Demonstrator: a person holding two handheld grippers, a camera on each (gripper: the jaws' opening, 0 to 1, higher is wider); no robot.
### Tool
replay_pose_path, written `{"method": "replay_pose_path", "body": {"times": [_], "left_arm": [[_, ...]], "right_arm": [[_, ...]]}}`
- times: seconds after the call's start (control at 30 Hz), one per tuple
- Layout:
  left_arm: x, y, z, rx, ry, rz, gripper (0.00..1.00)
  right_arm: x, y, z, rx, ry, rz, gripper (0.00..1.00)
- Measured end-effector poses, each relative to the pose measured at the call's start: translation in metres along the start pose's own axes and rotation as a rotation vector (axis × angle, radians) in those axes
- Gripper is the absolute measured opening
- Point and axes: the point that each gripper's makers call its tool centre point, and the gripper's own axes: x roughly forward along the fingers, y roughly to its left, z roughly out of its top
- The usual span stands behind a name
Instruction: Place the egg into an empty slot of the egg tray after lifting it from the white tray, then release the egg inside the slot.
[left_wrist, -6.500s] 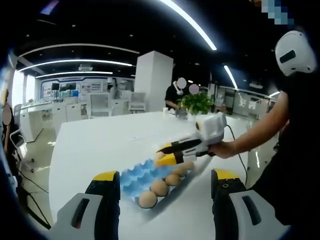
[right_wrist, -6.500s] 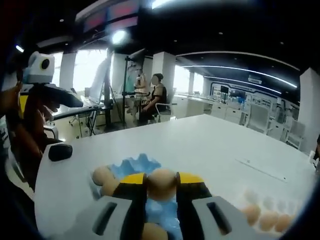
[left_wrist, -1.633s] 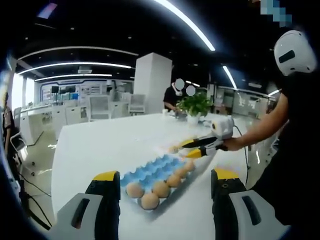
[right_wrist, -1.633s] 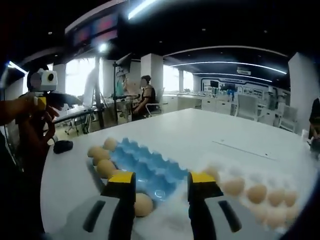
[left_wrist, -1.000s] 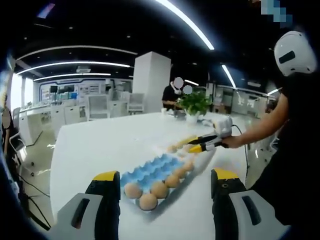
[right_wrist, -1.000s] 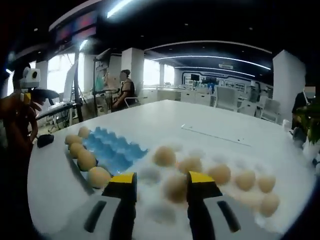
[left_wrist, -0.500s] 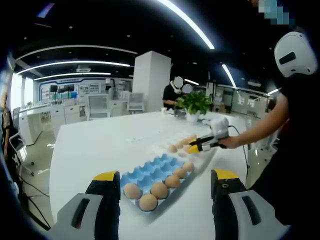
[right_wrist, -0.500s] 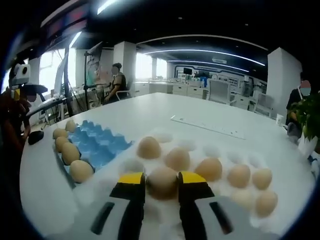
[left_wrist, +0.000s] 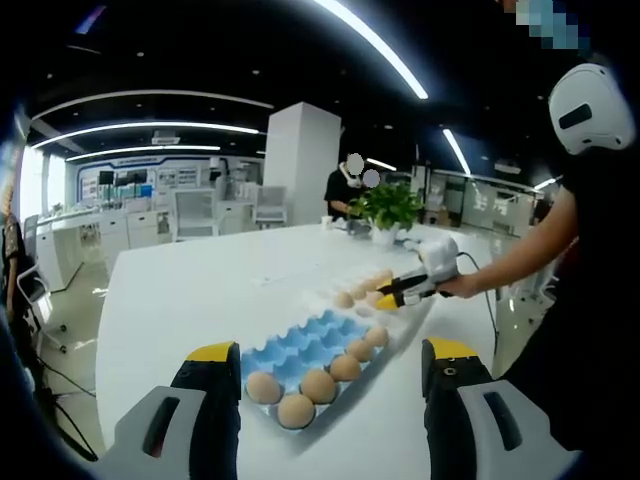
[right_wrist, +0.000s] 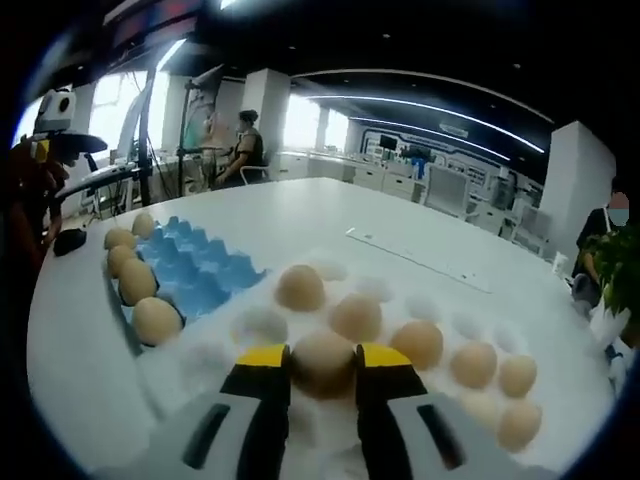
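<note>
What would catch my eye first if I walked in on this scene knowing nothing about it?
Probably the right hand-held gripper, its yellow-tipped jaws closed on a brown egg over the white tray of eggs. Next, the bright blue egg tray beside it on the big white table, with a row of eggs along one edge. The left hand-held gripper waits open, facing that blue tray.

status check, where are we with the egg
Right hand-held gripper shut on egg at the white tray. Left hand-held gripper open, idle. Blue egg tray has free slots, path clear.
</note>
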Motion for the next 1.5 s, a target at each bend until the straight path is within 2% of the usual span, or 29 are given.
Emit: {"method": "replay_pose_path", "body": {"times": [0.13, 0.23, 0.3, 0.47, 0.67, 0.9, 1.13, 1.5], "left_arm": [[-0.001, 0.002, 0.001, -0.001, -0.002, 0.005, 0.74], [-0.001, 0.003, 0.000, 0.000, 0.000, 0.006, 0.74], [-0.001, 0.002, 0.000, 0.001, 0.002, 0.003, 0.74], [0.000, 0.001, 0.001, 0.002, -0.003, 0.000, 0.74], [-0.001, 0.001, 0.001, 0.004, -0.001, -0.001, 0.74], [-0.002, 0.001, 0.001, 0.005, -0.003, -0.001, 0.74], [-0.005, 0.001, 0.000, 0.004, -0.002, 0.001, 0.74], [-0.009, 0.003, -0.003, -0.001, -0.002, 0.010, 0.74]], "right_arm": [[-0.004, 0.000, 0.004, -0.017, -0.011, -0.005, 0.24], [-0.007, -0.002, 0.014, 0.007, -0.041, -0.005, 0.24], [-0.007, -0.003, 0.017, -0.008, -0.048, -0.010, 0.24], [-0.010, -0.005, 0.023, 0.051, -0.069, -0.012, 0.24], [-0.009, -0.001, 0.030, 0.048, -0.081, -0.007, 0.24], [-0.006, 0.011, 0.042, 0.055, -0.104, 0.017, 0.24], [0.003, 0.034, 0.055, 0.053, -0.127, 0.066, 0.24], [0.014, 0.061, 0.065, 0.037, -0.136, 0.122, 0.24]]}}
